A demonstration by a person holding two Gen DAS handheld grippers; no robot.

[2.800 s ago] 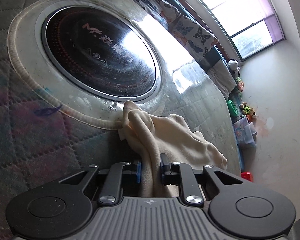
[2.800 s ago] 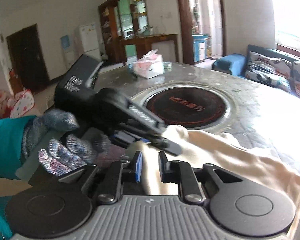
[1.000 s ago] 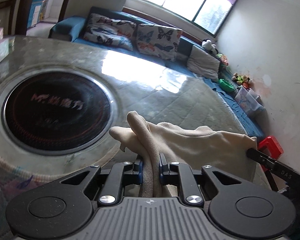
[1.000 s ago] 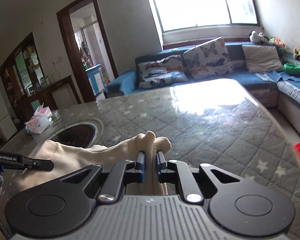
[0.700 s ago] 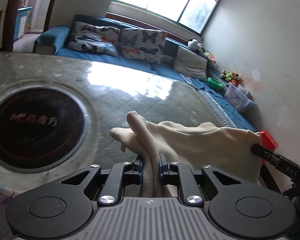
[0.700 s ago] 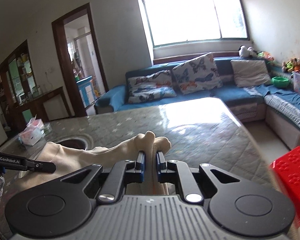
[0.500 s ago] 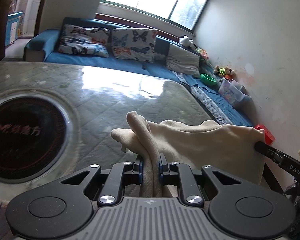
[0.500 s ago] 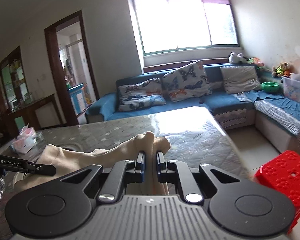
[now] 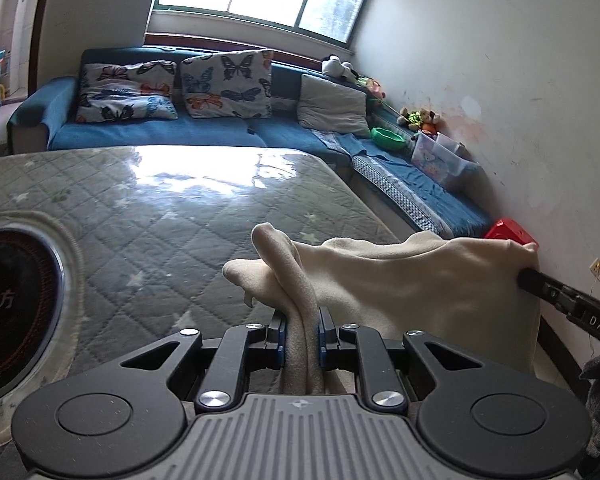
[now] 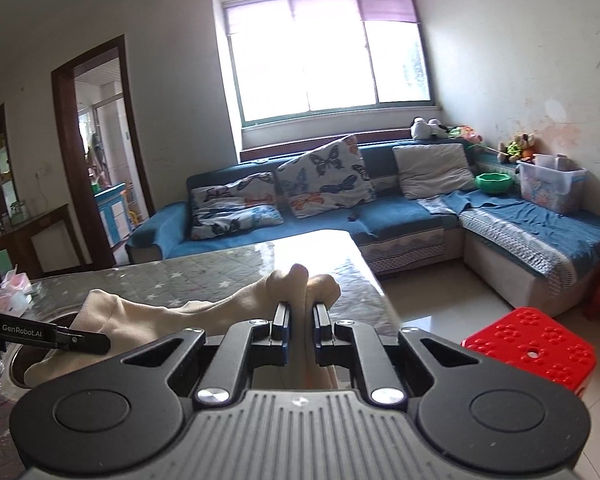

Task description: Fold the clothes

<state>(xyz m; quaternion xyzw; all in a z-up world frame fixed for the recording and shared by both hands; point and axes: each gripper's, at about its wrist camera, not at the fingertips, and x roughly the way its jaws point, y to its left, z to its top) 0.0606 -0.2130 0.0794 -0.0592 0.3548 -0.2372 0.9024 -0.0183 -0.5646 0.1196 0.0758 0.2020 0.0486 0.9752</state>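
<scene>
Above the quilted table (image 9: 172,208), near its sofa-side corner, you hold the cream garment (image 9: 400,280) stretched between both tools: the left gripper (image 9: 302,330) has its jaws pinched on a bunched fold, and the right gripper (image 10: 300,330) is nearly closed on the opposite corner. Judging from the sag between them, keep both pinches firm and level, draw the top edge taut, then lower the cloth flat onto the table beside the round black cooktop (image 9: 8,312) before creasing.
</scene>
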